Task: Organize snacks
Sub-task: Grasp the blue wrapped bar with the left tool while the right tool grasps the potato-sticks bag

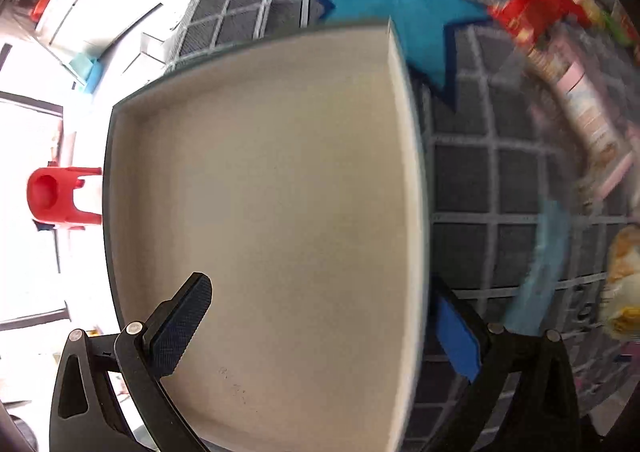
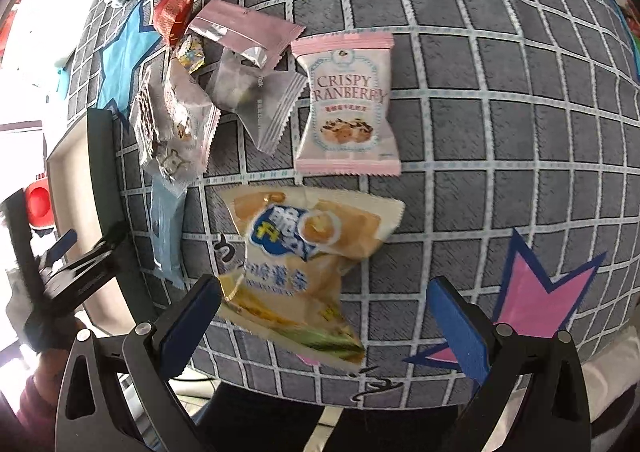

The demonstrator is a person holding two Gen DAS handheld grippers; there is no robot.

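Grey grid-patterned tablecloth point(image 1: 500, 179); left gripper point(image 1: 320, 328) wide, straddling the near wall of an empty beige tray point(image 1: 260, 171). Right view: right gripper point(image 2: 324, 328) wide, holding nothing, over the near yellow crinkly snack bag point(image 2: 304, 264); pink cranberry packet point(image 2: 346, 103) lies farther. Best to centre, then pinch the bag's middle.

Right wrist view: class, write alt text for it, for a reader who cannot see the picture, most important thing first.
The open right gripper hovers over a yellow snack bag on a grey grid-patterned tablecloth. Beyond it lie a pink Crispy Cranberry packet and a loose cluster of small wrapped snacks. At the left edge, the left gripper reaches toward a dark-rimmed tray.
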